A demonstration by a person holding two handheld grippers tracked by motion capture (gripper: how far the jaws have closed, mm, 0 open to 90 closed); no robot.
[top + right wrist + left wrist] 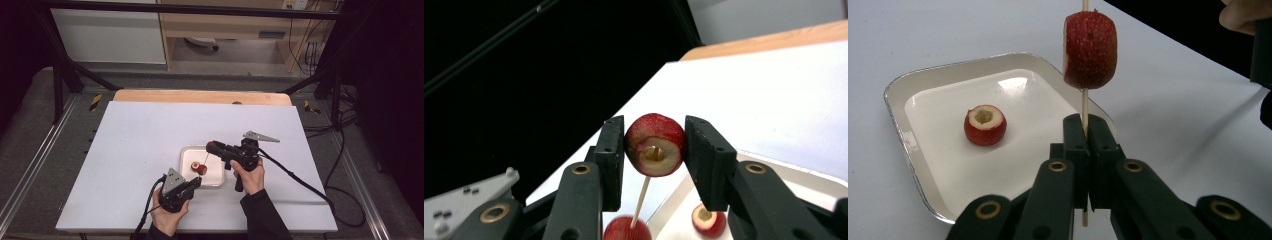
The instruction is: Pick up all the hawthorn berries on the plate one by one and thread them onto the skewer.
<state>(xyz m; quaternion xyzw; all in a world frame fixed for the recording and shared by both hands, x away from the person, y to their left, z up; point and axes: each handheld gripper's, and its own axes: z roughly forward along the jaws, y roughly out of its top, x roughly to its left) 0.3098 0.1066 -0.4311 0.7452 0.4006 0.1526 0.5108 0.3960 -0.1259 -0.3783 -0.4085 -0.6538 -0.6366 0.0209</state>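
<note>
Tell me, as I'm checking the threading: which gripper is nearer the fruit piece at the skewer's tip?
Right. The right gripper clasps that fruit piece between its jaws; the left gripper sits lower, clamped on the skewer beneath a second piece.

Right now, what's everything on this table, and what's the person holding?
Tray fruit: one, red, cored, in the tray.
Skewered fruit: one, red, partway up the skewer.
Held fruit: one, red, at the skewer's top end.
Skewer: one, pale wood, upright.
Tray: one, white, mid-table.
Table: one, white top.
Left gripper: black, jaws shut on the skewer.
Right gripper: black, jaws gripping the held fruit.
Hands: two, one per gripper.
</note>
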